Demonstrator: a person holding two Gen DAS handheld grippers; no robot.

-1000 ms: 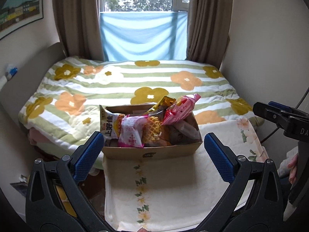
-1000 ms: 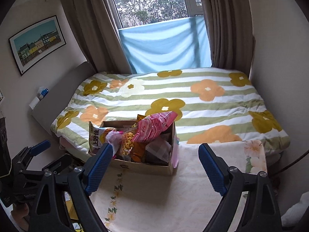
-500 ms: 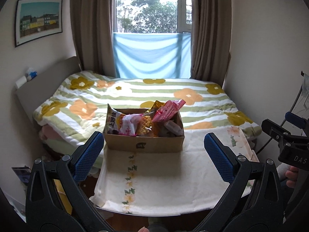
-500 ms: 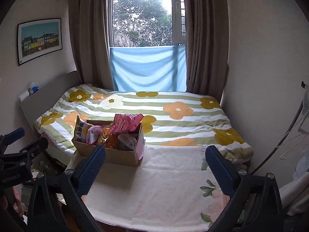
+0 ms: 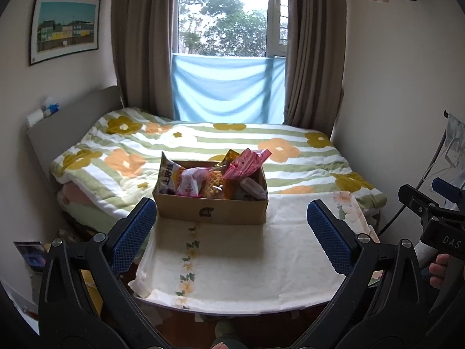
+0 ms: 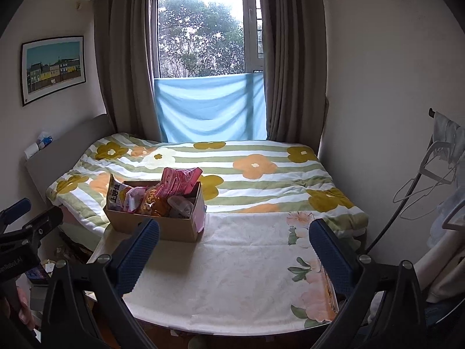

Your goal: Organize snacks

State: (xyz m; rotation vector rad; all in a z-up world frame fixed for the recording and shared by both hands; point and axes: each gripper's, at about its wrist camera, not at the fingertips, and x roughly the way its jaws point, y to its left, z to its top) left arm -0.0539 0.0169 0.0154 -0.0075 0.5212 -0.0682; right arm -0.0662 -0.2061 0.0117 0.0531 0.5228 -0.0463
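A cardboard box [image 5: 210, 210] [image 6: 174, 229] full of snack packets stands at the far left of a small table covered by a cream floral cloth [image 5: 241, 261] [image 6: 241, 267]. A pink bag [image 5: 247, 161] [image 6: 180, 181] sticks up highest, beside a white and orange bag [image 5: 168, 176] [image 6: 116, 195]. My left gripper [image 5: 232, 232] is open and empty, well short of the box. My right gripper [image 6: 234, 250] is open wide and empty, to the right of the box and back from it. Each gripper shows at the edge of the other's view.
A bed with a green-striped flower quilt [image 5: 203, 145] lies right behind the table. Curtains and a window with a blue cloth [image 6: 212, 107] are beyond. A rack with hangers [image 6: 430, 174] stands on the right. Clutter lies on the floor at left [image 5: 32, 256].
Both grippers have pulled back from the box, which now looks smaller and farther away; more of the table and room shows. The right gripper's jaws stand wider than a second ago.
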